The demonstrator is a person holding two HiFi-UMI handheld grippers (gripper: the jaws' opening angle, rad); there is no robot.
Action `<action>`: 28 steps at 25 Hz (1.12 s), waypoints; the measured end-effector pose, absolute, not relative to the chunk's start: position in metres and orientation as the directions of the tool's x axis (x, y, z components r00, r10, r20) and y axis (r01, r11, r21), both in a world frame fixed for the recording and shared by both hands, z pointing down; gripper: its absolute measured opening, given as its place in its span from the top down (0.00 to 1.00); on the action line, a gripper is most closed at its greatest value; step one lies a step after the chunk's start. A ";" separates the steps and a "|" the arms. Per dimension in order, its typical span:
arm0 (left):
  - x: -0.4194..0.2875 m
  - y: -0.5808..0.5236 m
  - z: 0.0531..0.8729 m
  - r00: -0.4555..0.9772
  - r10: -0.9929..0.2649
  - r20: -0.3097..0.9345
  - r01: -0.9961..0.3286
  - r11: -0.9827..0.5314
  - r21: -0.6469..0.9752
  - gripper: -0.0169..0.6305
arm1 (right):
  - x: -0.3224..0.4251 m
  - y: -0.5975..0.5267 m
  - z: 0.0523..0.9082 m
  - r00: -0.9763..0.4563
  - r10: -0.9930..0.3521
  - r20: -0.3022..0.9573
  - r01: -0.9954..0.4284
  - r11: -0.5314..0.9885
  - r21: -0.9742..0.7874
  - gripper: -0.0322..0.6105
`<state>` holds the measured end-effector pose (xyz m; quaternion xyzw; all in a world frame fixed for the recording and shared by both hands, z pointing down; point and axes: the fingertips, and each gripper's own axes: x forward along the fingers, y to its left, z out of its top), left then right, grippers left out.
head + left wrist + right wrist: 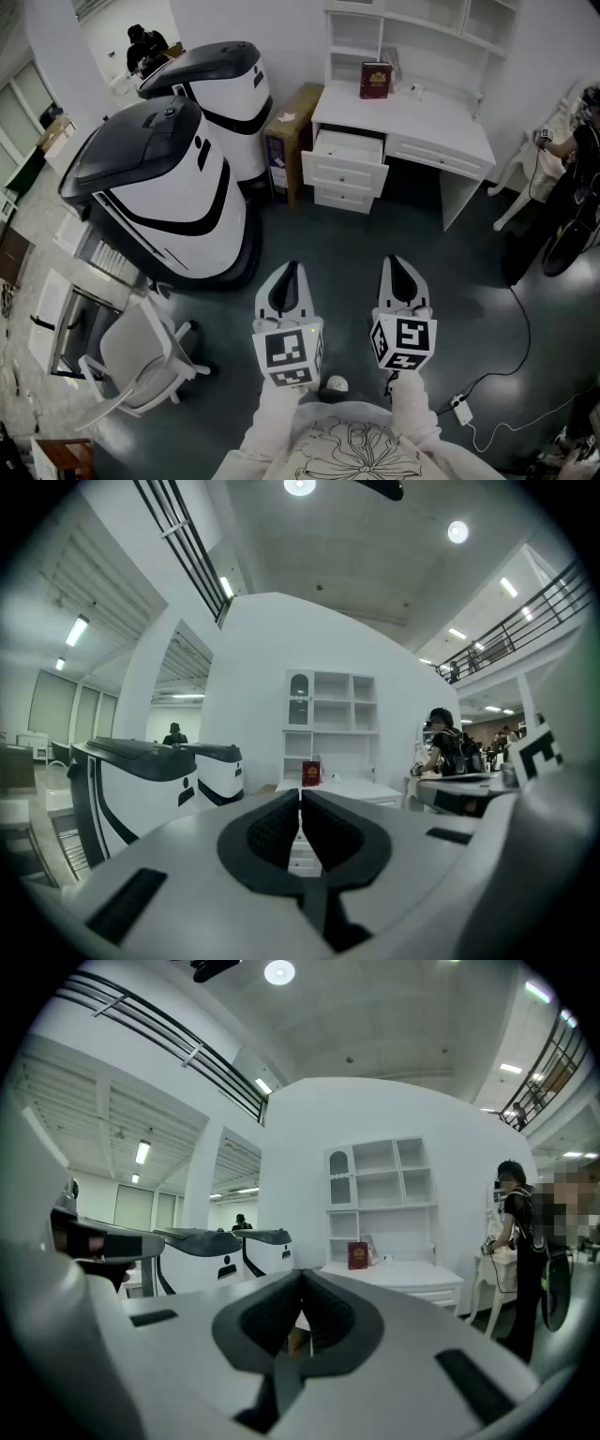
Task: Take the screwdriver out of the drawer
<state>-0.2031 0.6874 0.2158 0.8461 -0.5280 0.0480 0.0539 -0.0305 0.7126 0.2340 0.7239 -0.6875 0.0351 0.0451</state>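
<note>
Evidently nothing is yet done: left gripper [290, 274] and right gripper [397, 267] are held shut, empty, well apart from the open drawer [349, 150]; the screwdriver, presumably inside, is unseen.

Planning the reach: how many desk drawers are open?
1: the top drawer of the desk's left stack, pulled out. The drawer below and the right drawer look shut; more may be hidden.

Contents of open drawer [347, 161] too small
</note>
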 end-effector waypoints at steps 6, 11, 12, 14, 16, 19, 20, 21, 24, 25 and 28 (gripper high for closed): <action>-0.201 0.685 0.215 0.438 -0.889 0.134 -0.899 -0.437 0.041 0.96 | -0.027 0.711 0.235 0.053 -0.992 0.114 -0.999 -0.052 0.012 0.95; -0.199 0.684 0.216 0.435 -0.890 0.138 -0.900 -0.434 0.040 0.96 | -0.024 0.710 0.237 0.052 -0.992 0.117 -0.999 -0.051 0.009 0.95; -0.198 0.684 0.217 0.434 -0.890 0.139 -0.901 -0.433 0.040 0.96 | -0.024 0.709 0.237 0.052 -0.992 0.117 -0.999 -0.051 0.009 0.95; -0.197 0.683 0.218 0.430 -0.892 0.141 -0.903 -0.429 0.040 0.96 | -0.023 0.709 0.238 0.050 -0.992 0.114 -0.999 -0.049 0.012 0.95; -0.195 0.684 0.220 0.424 -0.894 0.143 -0.905 -0.423 0.040 0.96 | -0.021 0.709 0.239 0.046 -0.993 0.111 -0.999 -0.045 0.013 0.95; -0.190 0.687 0.224 0.415 -0.899 0.141 -0.910 -0.414 0.040 0.96 | -0.014 0.711 0.241 0.039 -0.993 0.108 -0.999 -0.038 0.011 0.95; -0.188 0.688 0.225 0.412 -0.900 0.142 -0.911 -0.411 0.042 0.96 | -0.012 0.711 0.242 0.036 -0.994 0.108 -0.999 -0.035 0.011 0.95; -0.187 0.689 0.227 0.410 -0.901 0.144 -0.912 -0.408 0.045 0.96 | -0.011 0.711 0.243 0.033 -0.993 0.109 -0.999 -0.031 0.013 0.95; -0.186 0.693 0.232 0.403 -0.902 0.156 -0.915 -0.400 0.054 0.96 | -0.010 0.713 0.248 0.024 -0.992 0.122 -1.000 -0.021 0.020 0.95; -0.185 0.694 0.234 0.402 -0.902 0.159 -0.916 -0.398 0.055 0.96 | -0.009 0.713 0.249 0.022 -0.992 0.125 -1.000 -0.020 0.018 0.95; -0.182 0.693 0.237 0.398 -0.902 0.167 -0.917 -0.394 0.054 0.96 | -0.006 0.713 0.253 0.019 -0.991 0.130 -1.000 -0.019 0.003 0.95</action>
